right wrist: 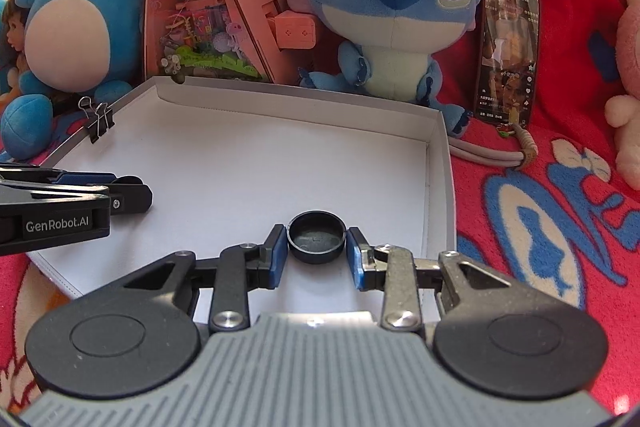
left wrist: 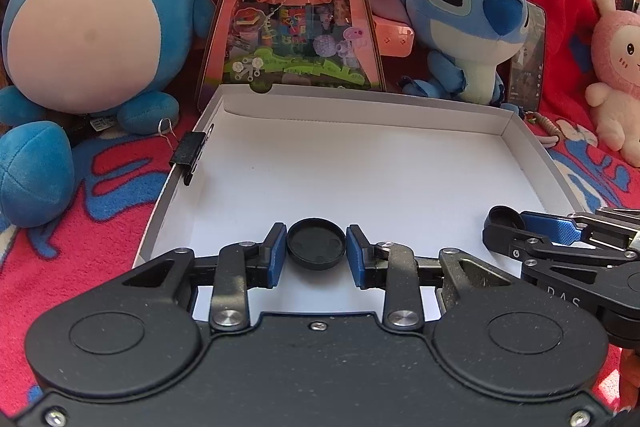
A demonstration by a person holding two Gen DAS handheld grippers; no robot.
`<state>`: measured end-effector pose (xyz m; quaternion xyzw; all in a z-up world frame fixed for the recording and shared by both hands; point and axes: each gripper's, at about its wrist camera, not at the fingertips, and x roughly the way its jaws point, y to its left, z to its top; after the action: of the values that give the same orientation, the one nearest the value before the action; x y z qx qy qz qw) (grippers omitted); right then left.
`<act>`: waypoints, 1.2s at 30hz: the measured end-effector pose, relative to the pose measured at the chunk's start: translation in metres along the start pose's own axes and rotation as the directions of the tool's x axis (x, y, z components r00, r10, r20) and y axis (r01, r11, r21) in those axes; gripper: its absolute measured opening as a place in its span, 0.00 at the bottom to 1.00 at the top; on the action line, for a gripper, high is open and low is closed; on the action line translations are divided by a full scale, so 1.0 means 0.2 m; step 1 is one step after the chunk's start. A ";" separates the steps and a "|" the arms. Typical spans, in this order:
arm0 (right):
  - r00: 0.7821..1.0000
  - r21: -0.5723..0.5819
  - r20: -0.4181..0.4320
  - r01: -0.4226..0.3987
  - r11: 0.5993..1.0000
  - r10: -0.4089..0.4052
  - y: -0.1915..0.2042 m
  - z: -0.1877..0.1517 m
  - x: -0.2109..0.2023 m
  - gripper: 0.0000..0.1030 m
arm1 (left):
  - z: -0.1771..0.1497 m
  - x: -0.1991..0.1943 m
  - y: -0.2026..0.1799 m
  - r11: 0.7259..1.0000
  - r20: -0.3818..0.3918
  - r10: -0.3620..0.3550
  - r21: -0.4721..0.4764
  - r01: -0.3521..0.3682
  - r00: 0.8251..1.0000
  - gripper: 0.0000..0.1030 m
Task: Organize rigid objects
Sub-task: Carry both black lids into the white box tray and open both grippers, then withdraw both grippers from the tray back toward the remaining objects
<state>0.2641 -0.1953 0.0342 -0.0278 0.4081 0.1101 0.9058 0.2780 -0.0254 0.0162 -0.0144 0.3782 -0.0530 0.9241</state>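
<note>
On the left, a round blue plush with a cream belly (left wrist: 86, 27) sits on the red patterned blanket (left wrist: 116, 179). Just beside it, a black binder clip (left wrist: 191, 151) grips the left wall of the shallow white cardboard box (left wrist: 360, 163), whose floor is open to view. Behind the box stands a pink triangular toy package with a clear window (left wrist: 292, 7), then a blue big-eyed plush (left wrist: 468, 23), and a smartphone with a lit screen (right wrist: 506, 51) leaning on the blanket. A pink bunny plush (left wrist: 616, 67) sits at the far right.

Inside the box, near its front edge, the left claw (left wrist: 316, 251) has its blue pads set against both sides of a round black plastic cap (left wrist: 316, 243), open side up, pinching it. To the right, also over the box floor, the right claw (right wrist: 316, 251) pinches a second round black cap (right wrist: 316, 236) the same way, hollow side up. In the left wrist view the right claw's tip (left wrist: 508, 227) shows that cap between its fingers
</note>
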 end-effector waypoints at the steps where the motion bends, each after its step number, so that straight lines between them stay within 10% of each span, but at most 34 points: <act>1: 1.000 0.000 -0.006 0.002 1.000 -0.002 0.00 0.00 0.00 0.37 | 0.00 0.00 0.00 1.000 0.001 0.002 0.003 -0.002 1.000 0.30; 22: 0.997 0.015 0.077 -0.013 1.000 0.012 0.02 -0.06 -0.18 0.74 | -0.05 -0.19 0.02 0.999 0.035 -0.003 0.040 0.002 0.999 0.73; 36: 0.984 0.018 0.171 -0.055 0.998 0.051 0.03 -0.16 -0.45 0.81 | -0.19 -0.44 0.03 0.995 0.063 -0.065 0.082 0.060 0.996 0.77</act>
<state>0.1820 -0.2097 0.0805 0.0027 0.3309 0.1314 0.9345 0.1901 -0.0086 0.0505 0.0091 0.3446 -0.0965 0.9337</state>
